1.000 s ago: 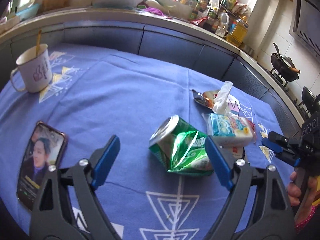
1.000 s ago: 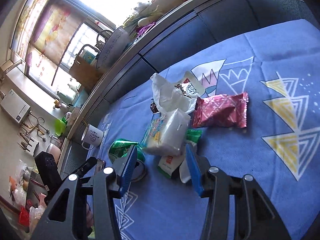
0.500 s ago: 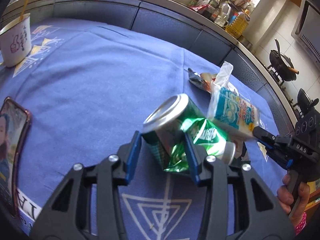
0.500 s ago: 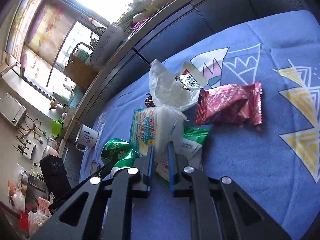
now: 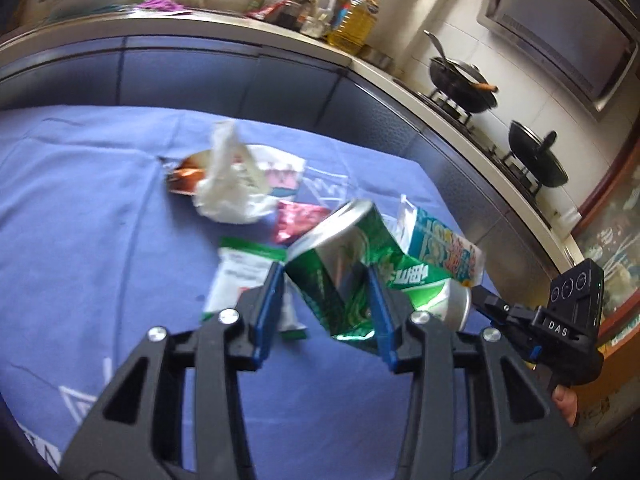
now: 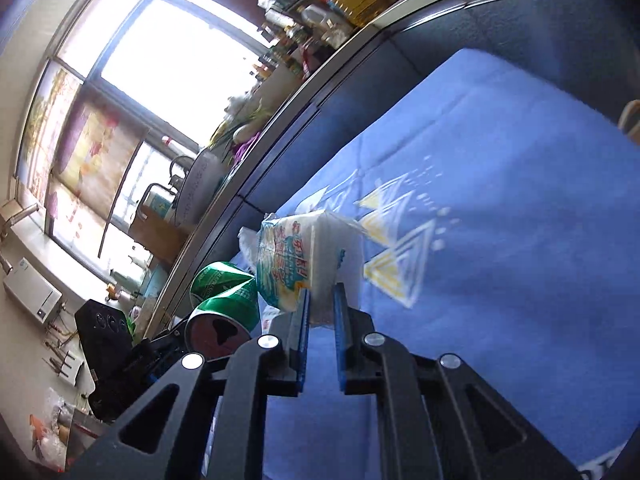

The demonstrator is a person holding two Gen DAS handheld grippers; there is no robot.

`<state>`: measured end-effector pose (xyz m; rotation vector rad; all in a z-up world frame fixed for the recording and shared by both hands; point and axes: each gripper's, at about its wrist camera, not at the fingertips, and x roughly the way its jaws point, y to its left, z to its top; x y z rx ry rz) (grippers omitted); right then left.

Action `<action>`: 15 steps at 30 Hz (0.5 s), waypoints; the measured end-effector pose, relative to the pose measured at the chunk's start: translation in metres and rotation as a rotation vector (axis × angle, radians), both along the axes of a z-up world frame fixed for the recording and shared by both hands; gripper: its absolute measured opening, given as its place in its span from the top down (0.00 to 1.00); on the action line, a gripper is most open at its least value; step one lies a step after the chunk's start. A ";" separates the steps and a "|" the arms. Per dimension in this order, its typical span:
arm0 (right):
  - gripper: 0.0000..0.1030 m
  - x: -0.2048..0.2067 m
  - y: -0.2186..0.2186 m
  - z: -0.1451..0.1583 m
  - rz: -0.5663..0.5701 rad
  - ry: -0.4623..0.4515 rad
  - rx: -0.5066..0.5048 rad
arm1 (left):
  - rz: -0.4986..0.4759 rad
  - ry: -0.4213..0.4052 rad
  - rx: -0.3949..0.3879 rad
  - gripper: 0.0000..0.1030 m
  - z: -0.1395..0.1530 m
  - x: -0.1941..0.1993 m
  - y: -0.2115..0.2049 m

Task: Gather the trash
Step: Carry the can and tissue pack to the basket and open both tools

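My left gripper (image 5: 326, 292) is shut on a crushed green can (image 5: 352, 264) and holds it above the blue tablecloth (image 5: 100, 220). The can also shows in the right wrist view (image 6: 224, 300). My right gripper (image 6: 320, 300) is shut on a white tissue pack (image 6: 304, 256) with blue and yellow print, lifted off the cloth; the pack shows beside the can in the left wrist view (image 5: 440, 246). On the cloth lie a crumpled white tissue (image 5: 228, 188), a red wrapper (image 5: 296, 220), a green and white packet (image 5: 244, 276) and a brown wrapper (image 5: 184, 176).
A dark kitchen counter (image 5: 240, 64) curves behind the table, with bottles (image 5: 352, 16) and two black woks (image 5: 464, 84) on a stove. The right gripper's body (image 5: 560, 332) is at the right edge of the left wrist view.
Both grippers have closed on their items and lifted them, the left with the can and the right with the tissue pack. Both have swung rightward; the mug and phone have left the left view.
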<state>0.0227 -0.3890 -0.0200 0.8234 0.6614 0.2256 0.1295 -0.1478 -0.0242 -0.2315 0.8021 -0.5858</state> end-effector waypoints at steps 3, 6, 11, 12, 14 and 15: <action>0.89 -0.033 -0.042 0.000 -0.122 -0.013 -0.016 | -0.115 -0.026 0.017 0.63 0.004 0.005 -0.066; 0.89 -0.063 -0.078 -0.002 -0.235 -0.016 -0.032 | -0.216 -0.032 0.028 0.65 0.004 0.007 -0.128; 0.89 -0.106 -0.136 -0.019 -0.382 -0.001 -0.001 | -0.359 -0.037 0.059 0.65 0.000 0.005 -0.223; 0.89 -0.112 -0.146 -0.022 -0.406 0.003 0.005 | -0.382 -0.037 0.065 0.66 0.000 0.004 -0.241; 0.89 -0.122 -0.164 -0.029 -0.446 0.009 0.011 | -0.435 -0.049 0.079 0.66 -0.001 -0.001 -0.278; 0.89 -0.126 -0.173 -0.032 -0.464 0.012 0.015 | -0.463 -0.060 0.091 0.66 -0.001 -0.004 -0.298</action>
